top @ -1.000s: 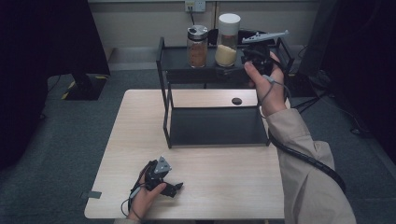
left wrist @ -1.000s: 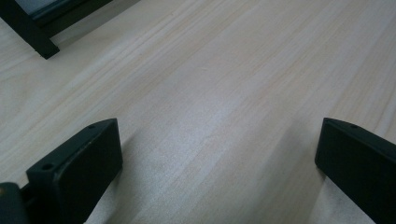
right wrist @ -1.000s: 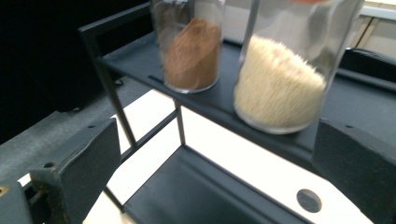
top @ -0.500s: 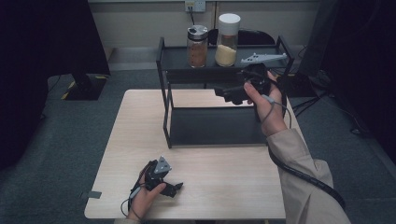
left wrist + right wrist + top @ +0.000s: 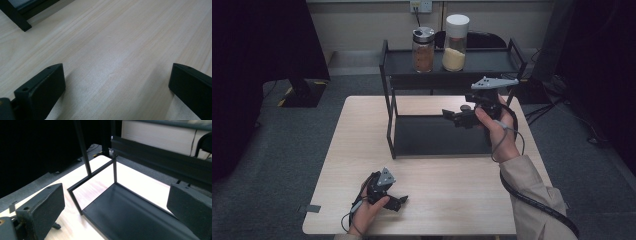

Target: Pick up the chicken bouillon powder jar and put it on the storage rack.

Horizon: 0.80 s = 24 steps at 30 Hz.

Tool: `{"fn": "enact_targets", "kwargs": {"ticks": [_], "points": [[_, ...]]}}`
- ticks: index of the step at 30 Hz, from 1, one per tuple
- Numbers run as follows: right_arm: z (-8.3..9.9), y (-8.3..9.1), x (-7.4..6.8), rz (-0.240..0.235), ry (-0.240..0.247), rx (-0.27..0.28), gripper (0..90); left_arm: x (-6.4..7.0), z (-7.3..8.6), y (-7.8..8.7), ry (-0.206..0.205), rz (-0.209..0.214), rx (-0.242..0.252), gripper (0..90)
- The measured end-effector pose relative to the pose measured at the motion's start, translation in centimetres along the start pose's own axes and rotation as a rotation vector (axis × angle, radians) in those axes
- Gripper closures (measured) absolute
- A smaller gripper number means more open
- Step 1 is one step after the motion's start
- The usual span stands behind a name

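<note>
Hovering above the lower tray of the black two-tier rack, the right gripper points left with its jaws spread wide and empty. Up on the top shelf stand two jars side by side: a brown-filled jar and a taller white-lidded jar. Down at the near edge of the wooden table, the left gripper rests low, jaws apart over bare wood.
</note>
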State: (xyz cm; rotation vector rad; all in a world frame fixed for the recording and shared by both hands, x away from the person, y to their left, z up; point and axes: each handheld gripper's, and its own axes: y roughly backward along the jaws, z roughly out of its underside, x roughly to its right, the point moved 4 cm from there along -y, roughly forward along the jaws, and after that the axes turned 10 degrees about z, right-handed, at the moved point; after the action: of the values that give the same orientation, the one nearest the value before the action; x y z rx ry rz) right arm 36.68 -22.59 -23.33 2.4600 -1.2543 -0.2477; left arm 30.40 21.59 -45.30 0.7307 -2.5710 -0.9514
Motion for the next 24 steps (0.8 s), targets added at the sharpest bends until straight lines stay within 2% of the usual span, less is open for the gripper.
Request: {"fn": "enact_targets", "kwargs": {"ticks": [10,24], "points": [[3.2,-0.8,0.2,-0.017,-0.018,-0.01,0.3,0.0,0.0,0.0,0.0,0.0,0.001,0.0],[6.6,-1.2,0.4,-0.043,-0.027,-0.011,0.3,0.0,0.0,0.0,0.0,0.0,0.001,0.0]]}}
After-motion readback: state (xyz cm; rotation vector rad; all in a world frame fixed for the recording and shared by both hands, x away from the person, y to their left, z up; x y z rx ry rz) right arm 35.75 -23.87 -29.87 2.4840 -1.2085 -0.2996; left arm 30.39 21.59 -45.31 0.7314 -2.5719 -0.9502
